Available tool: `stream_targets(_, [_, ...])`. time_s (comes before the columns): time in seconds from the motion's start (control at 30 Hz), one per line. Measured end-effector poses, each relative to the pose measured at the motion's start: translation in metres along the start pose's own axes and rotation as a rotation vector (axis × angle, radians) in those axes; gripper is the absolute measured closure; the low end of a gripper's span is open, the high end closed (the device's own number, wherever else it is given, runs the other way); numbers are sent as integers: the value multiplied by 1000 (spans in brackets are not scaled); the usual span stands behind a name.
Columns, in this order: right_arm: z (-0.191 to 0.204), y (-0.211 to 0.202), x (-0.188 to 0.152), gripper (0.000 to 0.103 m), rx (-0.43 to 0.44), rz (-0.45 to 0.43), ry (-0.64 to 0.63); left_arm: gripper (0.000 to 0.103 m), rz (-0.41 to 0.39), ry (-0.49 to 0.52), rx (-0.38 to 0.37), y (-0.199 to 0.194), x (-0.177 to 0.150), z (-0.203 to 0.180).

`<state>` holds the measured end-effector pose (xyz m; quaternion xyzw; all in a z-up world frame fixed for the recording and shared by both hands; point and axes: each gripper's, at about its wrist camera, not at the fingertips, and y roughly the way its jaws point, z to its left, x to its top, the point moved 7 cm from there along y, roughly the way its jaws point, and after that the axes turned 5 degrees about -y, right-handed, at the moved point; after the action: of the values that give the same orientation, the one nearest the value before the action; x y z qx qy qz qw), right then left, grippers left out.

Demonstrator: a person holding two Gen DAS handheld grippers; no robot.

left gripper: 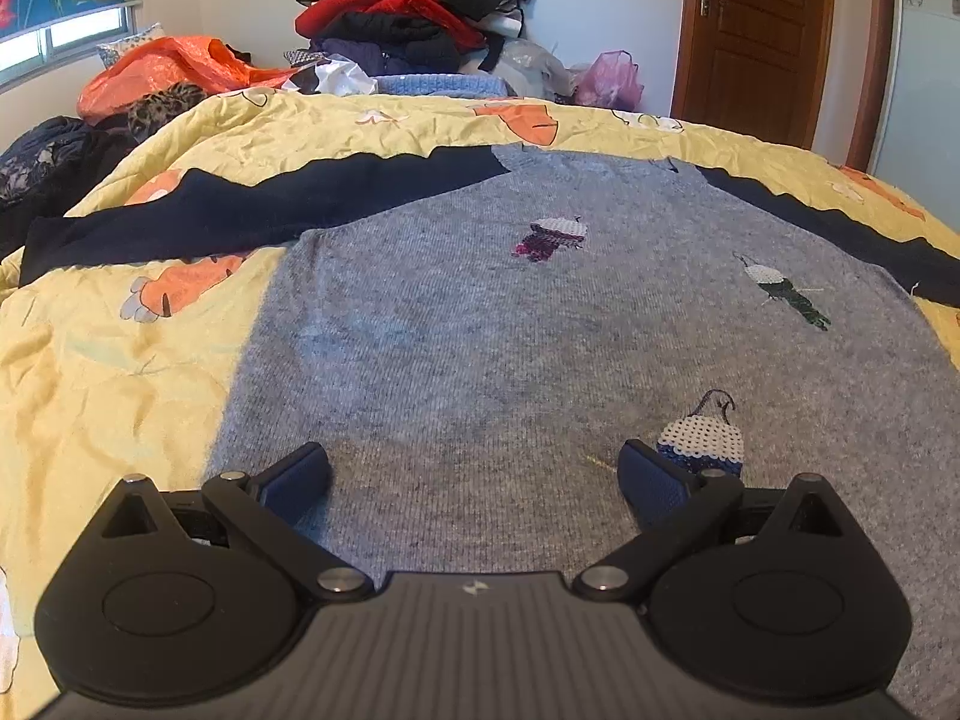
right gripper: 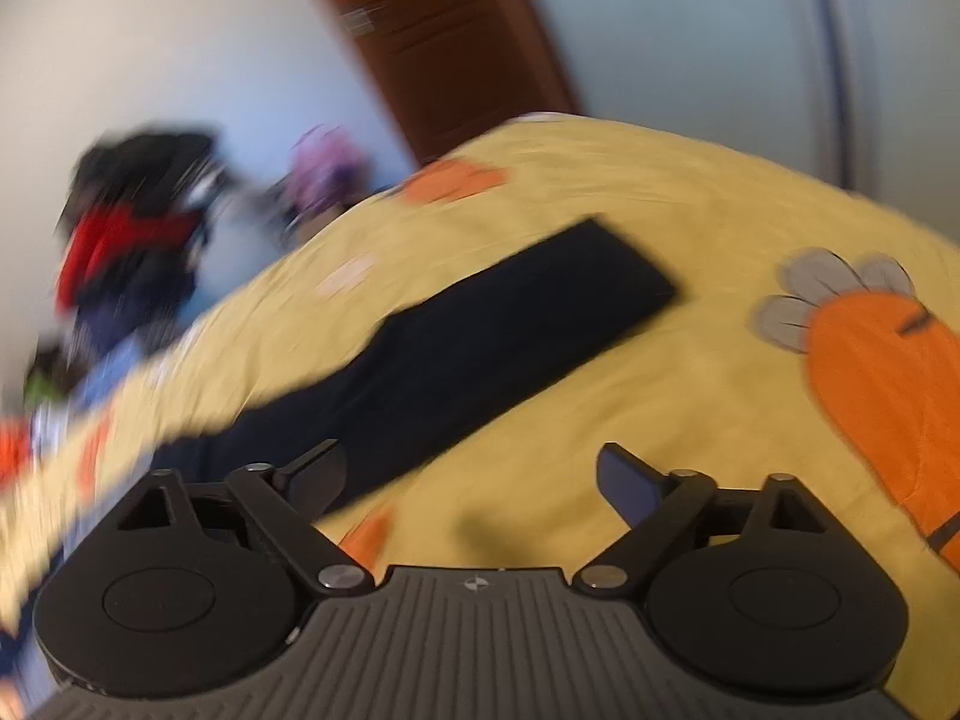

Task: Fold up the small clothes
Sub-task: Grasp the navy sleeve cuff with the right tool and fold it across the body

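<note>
A small grey knit sweater [left gripper: 480, 330] with navy sleeves lies flat on the yellow quilt, its sleeves spread to both sides. My left gripper [left gripper: 474, 477] hovers over the sweater's near hem, open, with only grey knit between its blue pads. A beaded patch [left gripper: 702, 438] sits just beside the right pad. In the blurred right wrist view, the navy right sleeve [right gripper: 480, 348] stretches diagonally across the quilt. My right gripper [right gripper: 471, 477] stands open above the quilt, its left finger over the sleeve's near part, nothing held.
The yellow quilt [left gripper: 120, 372] with orange carrot prints covers the bed. A tall heap of red and black clothes [left gripper: 414, 6] and an orange bag [left gripper: 174, 69] sit at the far end. A brown door [left gripper: 756, 36] stands at the back right.
</note>
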<state>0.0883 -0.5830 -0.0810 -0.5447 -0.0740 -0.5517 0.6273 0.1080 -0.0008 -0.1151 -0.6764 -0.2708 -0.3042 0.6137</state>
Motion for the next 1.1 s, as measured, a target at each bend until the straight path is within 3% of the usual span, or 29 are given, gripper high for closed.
stream_targets(0.1, [-33, 16, 16, 20, -29, -23, 140, 0, -4, -1, 1, 0, 0, 0])
stream_targets(0.27, [-59, 44, 27, 34, -3, -57, 297, 0, -4, -1, 0, 0, -1, 0])
stream_targets(0.33, [-66, 52, 31, 51, 7, -73, 335, 0, -3, -2, -1, 0, -1, 0])
stream_targets(0.47, [-68, 73, 39, 70, -8, -95, 349, 0, -4, -2, -2, 1, 0, 0])
stream_targets(0.53, [-71, 80, 41, 87, -35, -105, 344, 0, -4, -2, -2, 1, -1, 0])
stream_targets(0.67, [-65, 76, 43, 87, -56, -121, 299, 0, -4, -4, -4, 1, -1, -1])
stream_targets(0.77, [-28, 59, 53, 87, 0, -168, 222, 0, -4, -3, -2, 1, -1, 0])
stream_targets(0.9, [75, 29, 49, 87, 164, -213, 8, 0, -6, -9, -6, 1, 1, -1])
stream_targets(0.97, [136, 23, 31, 87, 261, -192, -99, 0, -6, -9, -7, 1, 1, -1])
stream_targets(1.1, [237, 42, -33, 87, 429, -54, -204, 0, -8, -12, -10, 2, 2, -1])
